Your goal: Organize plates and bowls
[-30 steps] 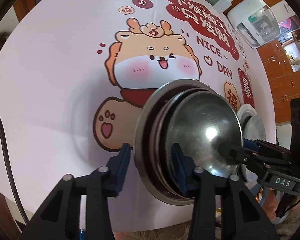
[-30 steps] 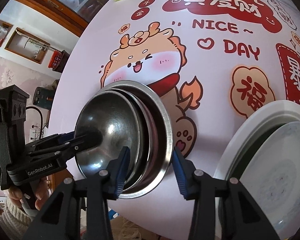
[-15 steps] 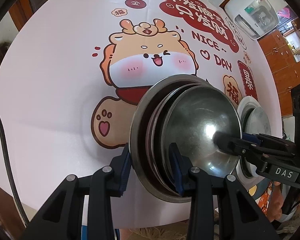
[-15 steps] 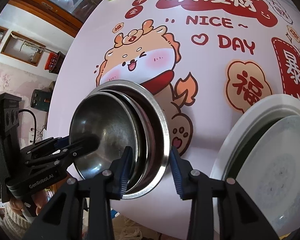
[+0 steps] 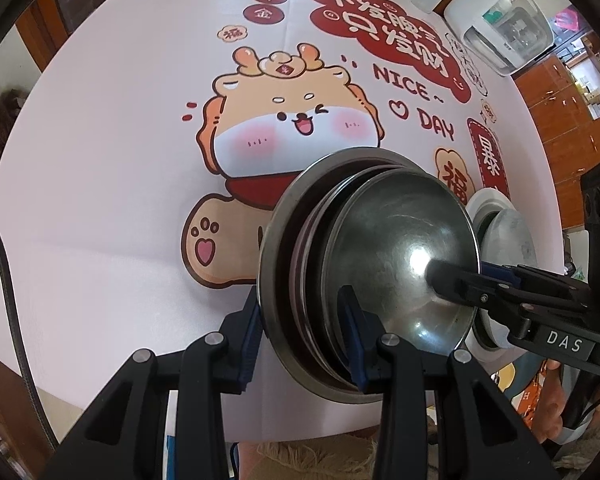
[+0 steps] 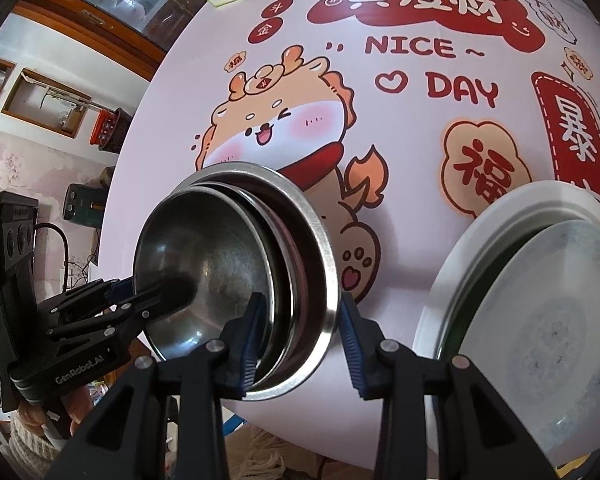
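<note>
I hold a stack of steel bowls (image 5: 400, 264) between my two tongs, close to the near edge of the round table (image 5: 100, 160), which has a tablecloth with a cartoon dragon (image 5: 288, 120) printed on it. The stack covers the lower body of this dragon, below its face. The bowls sit one inside another, and the smallest is on top.

My left gripper (image 5: 302, 332) is narrowly open and its blue pads (image 5: 252, 332) clamp the rims on the left side of the stack, one pad outside the widest bowl and one inside. My right gripper (image 6: 302, 334) takes the opposite side of the stack in the same way. Its jaws have just been closing a little, with the rims between them, and the outer pad (image 6: 350, 340) is at the widest rim; I cannot tell if it really presses there.

To the right of the stack, further from the dragon, stand the white plates (image 6: 540, 300), also near the table edge, a smaller one lying in a wider one
</note>
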A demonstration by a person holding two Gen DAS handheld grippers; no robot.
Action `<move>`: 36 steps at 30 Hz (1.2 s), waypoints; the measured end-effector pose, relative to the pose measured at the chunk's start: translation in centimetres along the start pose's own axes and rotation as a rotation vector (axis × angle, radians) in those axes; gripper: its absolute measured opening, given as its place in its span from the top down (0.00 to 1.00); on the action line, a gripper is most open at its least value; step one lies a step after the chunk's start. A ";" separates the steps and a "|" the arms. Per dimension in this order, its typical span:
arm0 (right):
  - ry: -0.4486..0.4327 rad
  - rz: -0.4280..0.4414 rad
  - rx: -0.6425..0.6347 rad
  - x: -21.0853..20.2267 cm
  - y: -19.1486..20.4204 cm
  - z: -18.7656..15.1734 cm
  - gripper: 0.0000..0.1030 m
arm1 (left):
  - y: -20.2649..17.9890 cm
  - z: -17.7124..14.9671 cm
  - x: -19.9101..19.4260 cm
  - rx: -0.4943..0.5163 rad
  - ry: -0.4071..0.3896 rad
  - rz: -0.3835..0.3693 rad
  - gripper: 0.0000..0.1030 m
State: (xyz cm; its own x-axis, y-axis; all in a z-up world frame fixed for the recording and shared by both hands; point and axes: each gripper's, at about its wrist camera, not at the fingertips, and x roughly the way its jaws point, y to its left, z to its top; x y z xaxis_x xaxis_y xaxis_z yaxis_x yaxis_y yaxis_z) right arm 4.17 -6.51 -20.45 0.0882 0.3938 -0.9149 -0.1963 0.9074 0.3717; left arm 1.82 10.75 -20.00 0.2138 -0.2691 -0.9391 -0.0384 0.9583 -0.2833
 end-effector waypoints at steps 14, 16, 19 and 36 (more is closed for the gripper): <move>-0.082 -0.005 0.041 -5.4 -2.0 -1.3 0.65 | -5.2 0.7 -3.8 0.092 -0.035 -0.007 0.66; -0.104 -0.009 0.057 -6.5 -2.6 -1.7 0.65 | -6.7 0.8 -4.3 0.120 -0.039 -0.009 0.66; -0.137 -0.020 0.083 -8.2 -3.8 -2.4 0.65 | -8.8 1.1 -4.8 0.161 -0.046 -0.012 0.66; -0.227 -0.148 0.347 -13.8 -15.0 -8.7 0.66 | -22.8 -0.3 0.8 0.400 0.067 -0.100 0.66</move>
State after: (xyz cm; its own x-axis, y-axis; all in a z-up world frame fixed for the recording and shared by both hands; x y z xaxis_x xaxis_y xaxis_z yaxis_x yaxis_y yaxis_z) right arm -2.58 -26.88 -14.76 0.3110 0.2430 -0.9188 0.1711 0.9367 0.3056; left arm 2.55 -11.37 -14.35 0.1325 -0.3557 -0.9251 0.3646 0.8854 -0.2883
